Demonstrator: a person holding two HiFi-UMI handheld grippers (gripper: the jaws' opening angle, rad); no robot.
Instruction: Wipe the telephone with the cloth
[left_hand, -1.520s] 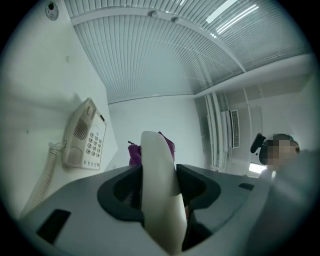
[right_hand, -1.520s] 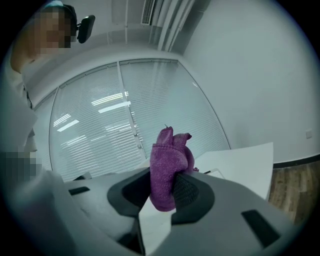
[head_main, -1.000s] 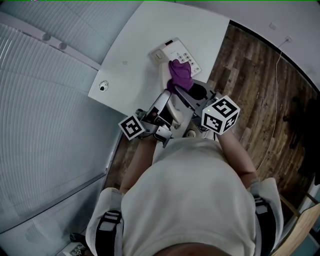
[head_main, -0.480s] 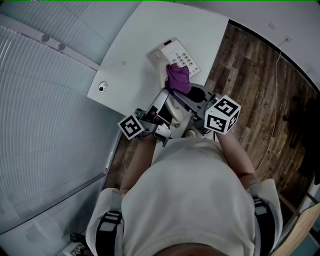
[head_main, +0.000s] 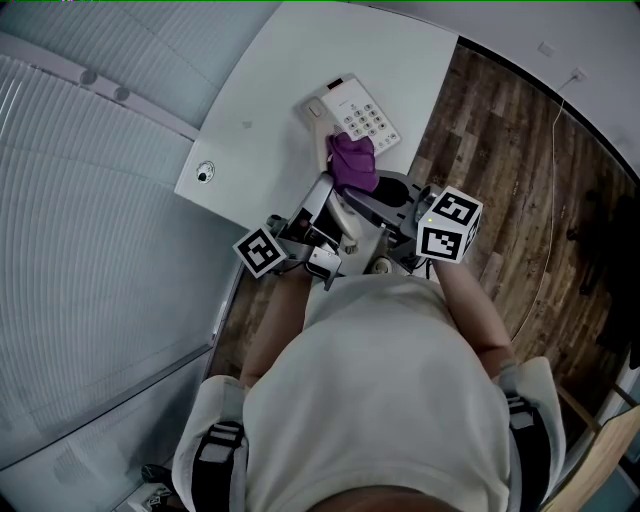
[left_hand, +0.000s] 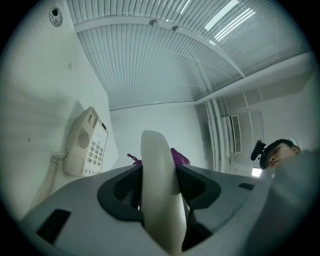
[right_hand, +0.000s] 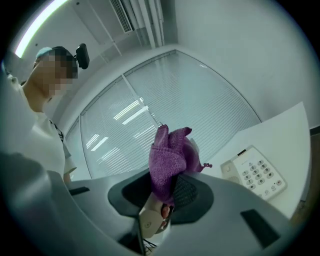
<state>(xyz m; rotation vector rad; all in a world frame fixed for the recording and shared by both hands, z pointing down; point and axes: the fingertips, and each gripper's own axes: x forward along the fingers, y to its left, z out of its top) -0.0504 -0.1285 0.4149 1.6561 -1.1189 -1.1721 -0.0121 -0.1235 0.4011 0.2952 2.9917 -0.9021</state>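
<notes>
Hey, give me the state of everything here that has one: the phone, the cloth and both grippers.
Left gripper: shut on the handset.
Right gripper: shut on the cloth.
Handset: off its cradle, held up.
Cloth: bunched up.
Telephone base: flat on the table, cradle empty.

Head view looks steeply down; both low gripper views share the telephone.
</notes>
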